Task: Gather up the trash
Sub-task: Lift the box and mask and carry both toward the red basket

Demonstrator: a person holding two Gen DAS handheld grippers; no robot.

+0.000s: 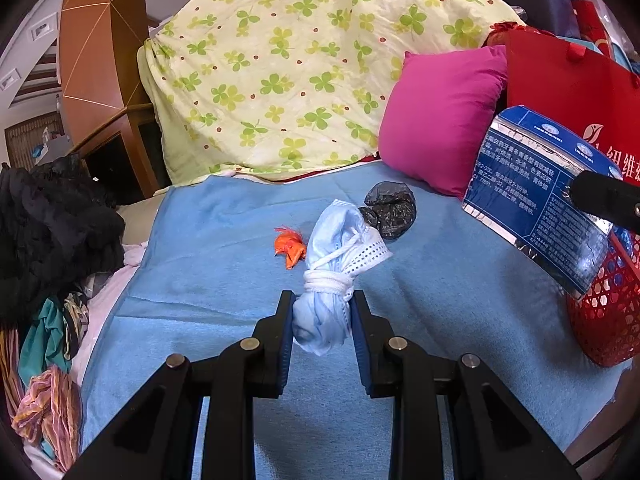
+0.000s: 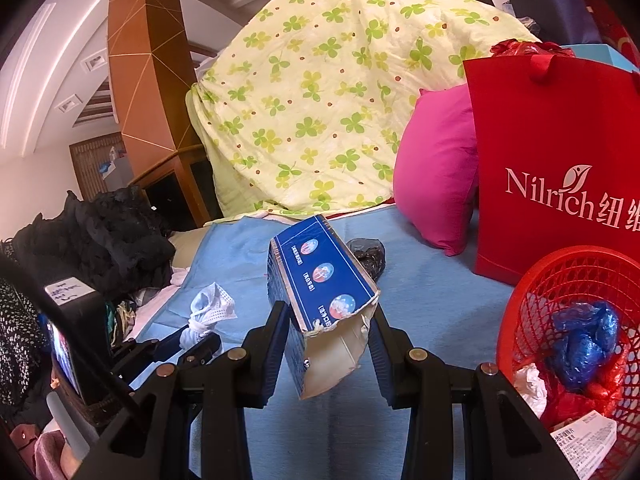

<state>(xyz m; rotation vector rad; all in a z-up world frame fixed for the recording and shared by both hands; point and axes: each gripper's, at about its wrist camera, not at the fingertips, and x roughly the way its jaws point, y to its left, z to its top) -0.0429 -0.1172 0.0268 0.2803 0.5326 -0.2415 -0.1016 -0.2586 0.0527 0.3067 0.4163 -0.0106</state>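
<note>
A rolled-up light blue face mask (image 1: 334, 276), bound with its own white ear loops, sits clamped between the two fingers of the left gripper (image 1: 323, 312), its lower end pinched by the pads and the rest sticking forward above the blue bed sheet (image 1: 224, 272). Just beyond it on the sheet lie a small orange scrap (image 1: 290, 246) to its left and a crumpled black plastic bag (image 1: 390, 210) touching its far tip.

The right gripper (image 2: 330, 330) is closed on a torn blue cardboard box (image 2: 316, 296), the ragged open end between the fingers and the closed end pointing away over the bed. In the left wrist view this box (image 1: 536, 196) hangs in front of the red mesh basket (image 1: 608, 312), which stands at the right edge of the sheet. The right wrist view shows that basket (image 2: 532, 304) holding blue plastic (image 2: 584, 340), white paper and red wrapping.

Behind the basket stands a red Nilrich bag (image 2: 560, 152), with a magenta pillow (image 1: 440, 120) beside it and a clover-print quilt (image 1: 288, 60) heaped at the back. Dark clothes (image 1: 52, 232) pile at the left.
</note>
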